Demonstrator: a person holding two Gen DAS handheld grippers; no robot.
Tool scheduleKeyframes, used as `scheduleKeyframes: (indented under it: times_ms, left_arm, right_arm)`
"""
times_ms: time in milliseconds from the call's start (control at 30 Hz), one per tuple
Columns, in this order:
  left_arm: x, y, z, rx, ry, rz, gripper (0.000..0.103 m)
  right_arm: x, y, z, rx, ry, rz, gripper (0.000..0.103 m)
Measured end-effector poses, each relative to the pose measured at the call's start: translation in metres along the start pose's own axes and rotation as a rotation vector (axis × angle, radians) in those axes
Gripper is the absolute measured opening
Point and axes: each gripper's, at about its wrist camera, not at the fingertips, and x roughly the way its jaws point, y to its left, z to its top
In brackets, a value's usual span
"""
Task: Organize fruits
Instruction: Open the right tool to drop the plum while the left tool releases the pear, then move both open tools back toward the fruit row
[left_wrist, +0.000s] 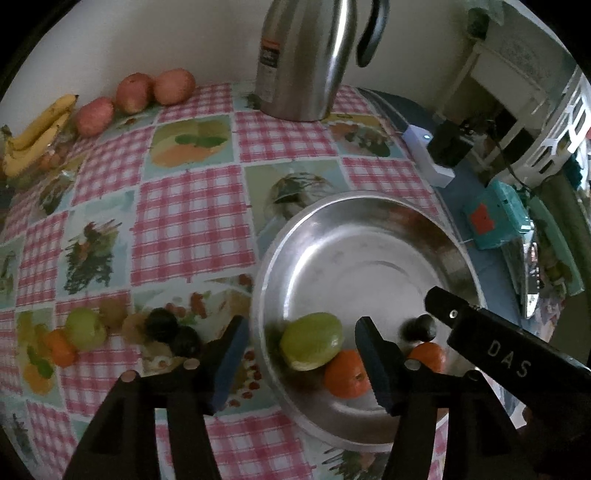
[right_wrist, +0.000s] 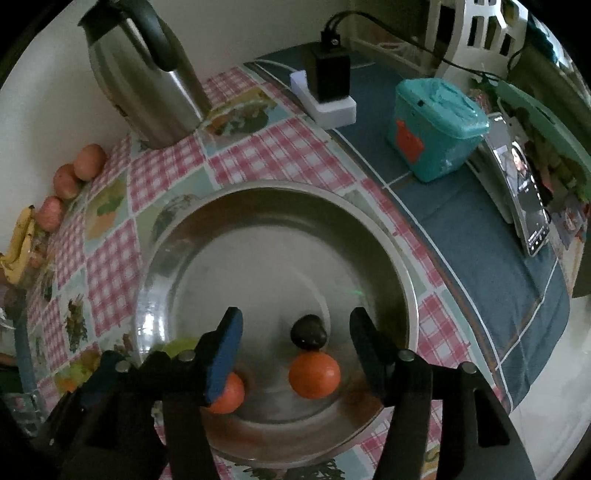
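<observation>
On the checked tablecloth sat a wide steel basin, with a steel jug standing behind it by the wall. Along that wall lay bananas and three red apples. Inside the basin, at its near side, rested a green fruit, two oranges and a small dark fruit touching the farther side of one orange. Outside the basin, on the cloth to its left, two more dark fruits lay together just beside the printed fruit pattern. Above the basin's left rim hung the left gripper, jaws parted and empty. Over the oranges hung the right gripper, jaws apart, pressing nothing, with an orange and the dark fruit lying loose below between them.
</observation>
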Motion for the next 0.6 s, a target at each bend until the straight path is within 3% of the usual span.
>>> scheduleKeyframes:
  times_ms: [300, 600]
  left_arm:
    - [-0.010, 0.038, -0.001, -0.128, 0.009, 0.053, 0.073]
    - [-0.030, 0.097, -0.005, -0.289, -0.027, 0.099, 0.074]
  right_arm:
    - [0.000, 0.005, -0.003, -0.025, 0.000, 0.003, 0.069]
    - [-0.001, 0.022, -0.007, -0.085, 0.018, 0.020, 0.069]
